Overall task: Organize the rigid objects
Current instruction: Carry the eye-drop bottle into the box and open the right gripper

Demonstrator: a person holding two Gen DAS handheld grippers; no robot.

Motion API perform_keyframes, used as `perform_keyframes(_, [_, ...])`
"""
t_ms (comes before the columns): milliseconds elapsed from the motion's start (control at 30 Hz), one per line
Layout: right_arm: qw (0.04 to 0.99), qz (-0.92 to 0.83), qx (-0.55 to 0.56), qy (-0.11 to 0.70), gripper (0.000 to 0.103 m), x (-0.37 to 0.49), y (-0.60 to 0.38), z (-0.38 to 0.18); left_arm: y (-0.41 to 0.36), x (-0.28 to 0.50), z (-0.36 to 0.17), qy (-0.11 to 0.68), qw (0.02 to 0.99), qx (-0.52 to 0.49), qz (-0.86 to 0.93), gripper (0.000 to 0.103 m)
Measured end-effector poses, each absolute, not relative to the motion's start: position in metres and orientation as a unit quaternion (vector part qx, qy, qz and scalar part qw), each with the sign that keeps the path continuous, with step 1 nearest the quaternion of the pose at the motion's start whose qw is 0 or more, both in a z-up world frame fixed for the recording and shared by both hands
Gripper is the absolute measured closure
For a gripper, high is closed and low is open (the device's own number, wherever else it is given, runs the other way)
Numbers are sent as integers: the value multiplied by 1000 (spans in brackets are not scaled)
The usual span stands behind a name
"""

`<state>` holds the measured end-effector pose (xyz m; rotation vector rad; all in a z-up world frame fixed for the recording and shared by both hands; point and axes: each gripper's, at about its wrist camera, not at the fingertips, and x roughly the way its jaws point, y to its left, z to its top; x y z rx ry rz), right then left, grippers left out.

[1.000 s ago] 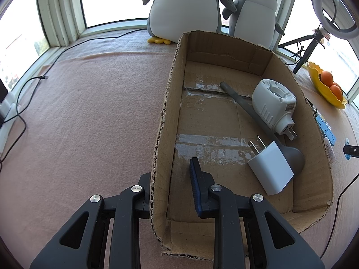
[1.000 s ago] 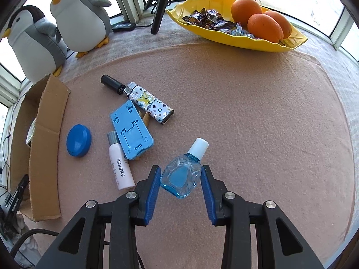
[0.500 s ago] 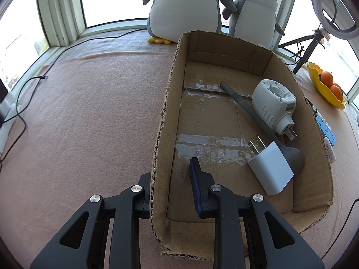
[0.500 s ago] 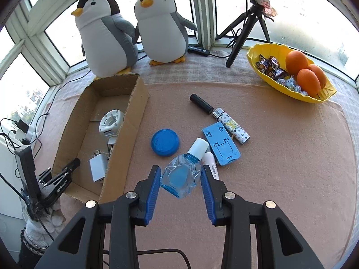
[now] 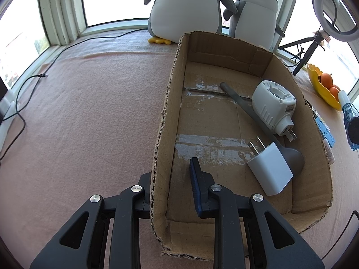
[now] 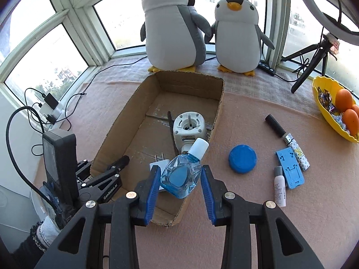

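Note:
My right gripper [image 6: 180, 182] is shut on a clear blue bottle with a white cap [image 6: 182, 174], held in the air over the near right part of the cardboard box [image 6: 119, 132]. The bottle also shows at the right edge of the left wrist view [image 5: 349, 114]. My left gripper [image 5: 171, 183] straddles the box's left wall [image 5: 161, 139], one finger inside and one outside. The box holds a white plug-in device [image 5: 272, 105], a white charger [image 5: 269, 170] and a grey spoon-like tool [image 5: 246, 109].
On the pink cloth right of the box lie a blue lid [image 6: 242, 158], a blue stand [image 6: 289, 168], a small white tube [image 6: 279, 189], a patterned lighter [image 6: 298, 149] and a black cylinder [image 6: 274, 125]. A yellow fruit bowl [image 6: 323, 103], a tripod [image 6: 307, 62] and two plush penguins [image 6: 172, 22] stand behind.
My right gripper has carried the blue bottle left, from above the loose items to over the box. The left gripper has stayed on the box wall.

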<state>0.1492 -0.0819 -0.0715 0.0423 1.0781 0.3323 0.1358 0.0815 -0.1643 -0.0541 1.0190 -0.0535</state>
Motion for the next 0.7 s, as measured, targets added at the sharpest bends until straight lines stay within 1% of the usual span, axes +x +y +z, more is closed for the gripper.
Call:
perform_keyframes(200, [841, 179, 24, 510, 70, 169, -55, -81, 82, 136, -164, 487, 872, -28, -26, 81])
perform_keyframes(533, [833, 196, 40, 516, 70, 198, -38, -92, 83, 136, -164, 487, 872, -29, -26, 81])
perform_keyframes(600, [832, 190, 42, 520, 64, 201, -39, -94, 83, 136, -165, 487, 872, -29, -26, 81])
perform_keyframes(667, [834, 186, 49, 518, 55, 203, -44, -93, 83, 136, -164, 487, 872, -29, -26, 81])
perform_keyframes(700, [835, 184, 52, 516, 54, 203, -46, -93, 83, 136, -164, 487, 872, -29, -27, 81])
